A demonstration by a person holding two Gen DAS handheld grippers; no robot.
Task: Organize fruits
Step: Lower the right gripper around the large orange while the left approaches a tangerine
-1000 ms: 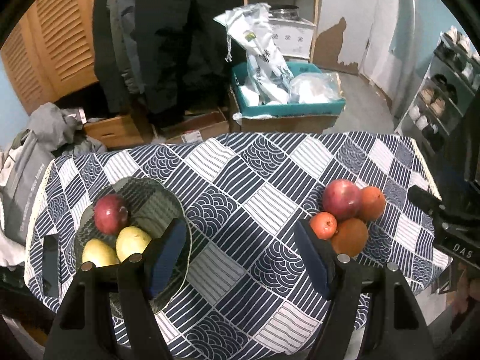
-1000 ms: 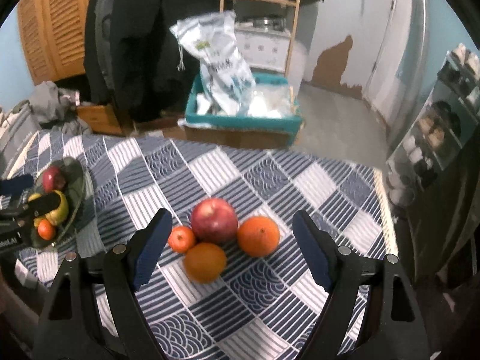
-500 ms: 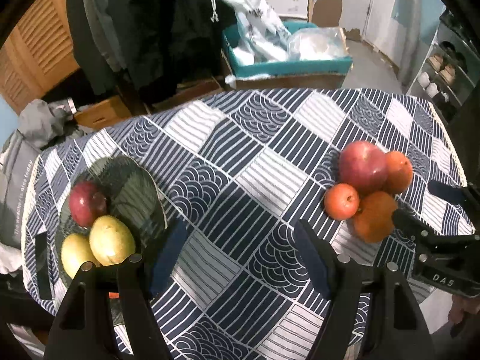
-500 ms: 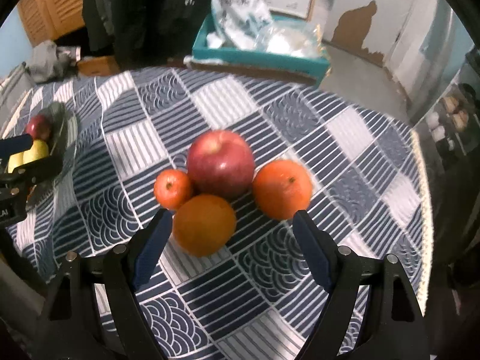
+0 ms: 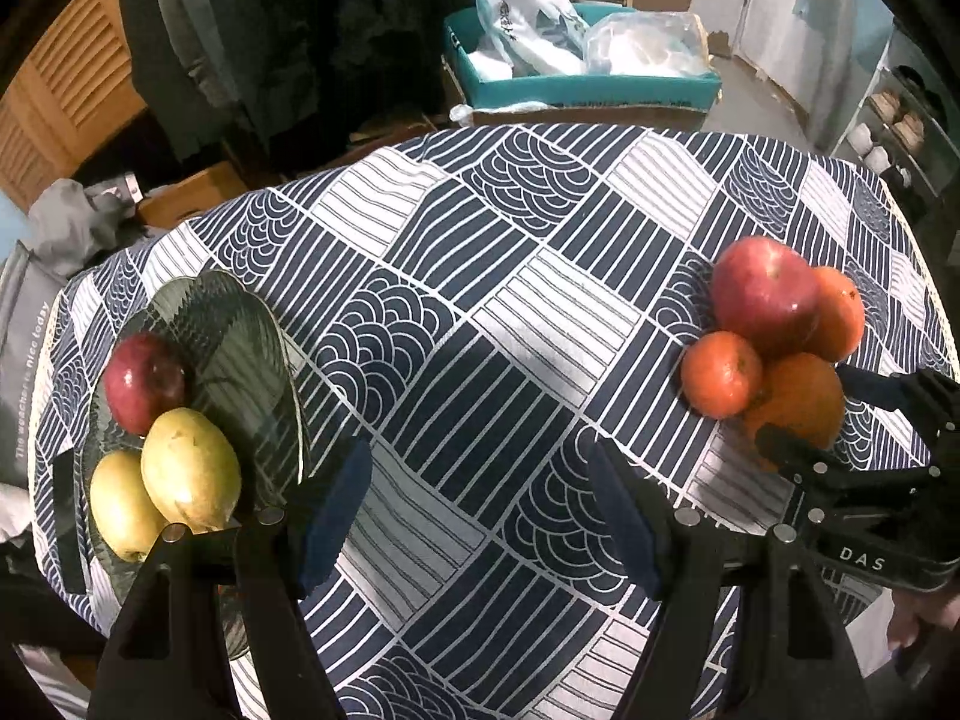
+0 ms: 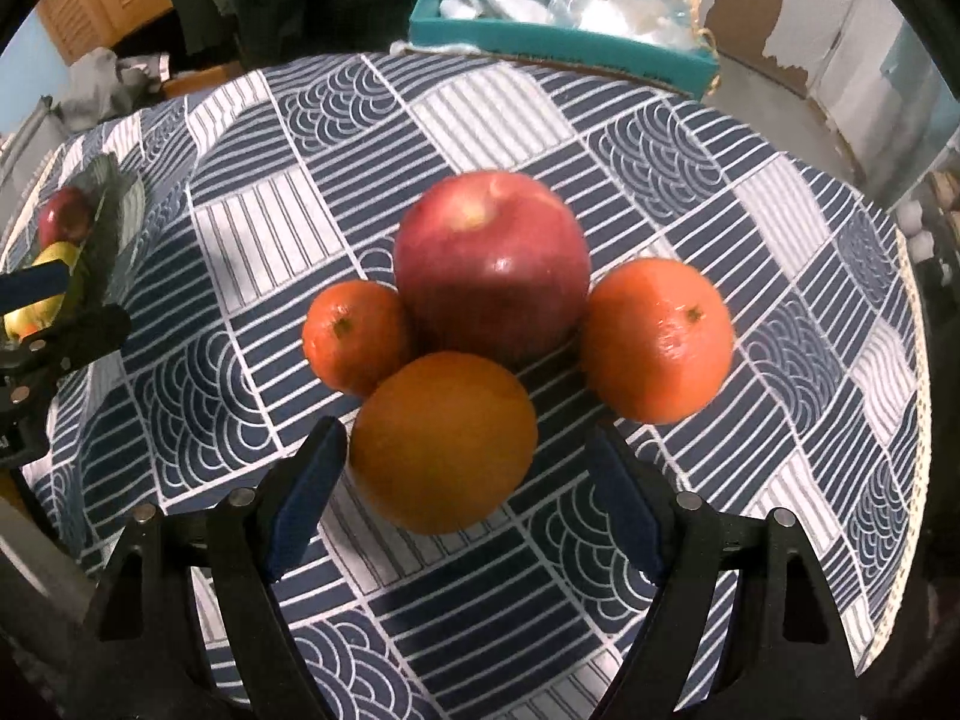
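Glossy round orange (image 6: 443,443) between the right gripper (image 6: 465,495) fingers.

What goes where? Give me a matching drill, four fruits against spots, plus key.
Things:
1. big red apple
2. small red apple
3. yellow-green fruit
4. nearest orange

Places:
A. between the open right hand-held gripper fingers, untouched
B. glass dish, far side
C. tablecloth, middle of the loose pile
D. glass dish, near side

Pairs: 1-C, 2-B, 3-D, 4-A
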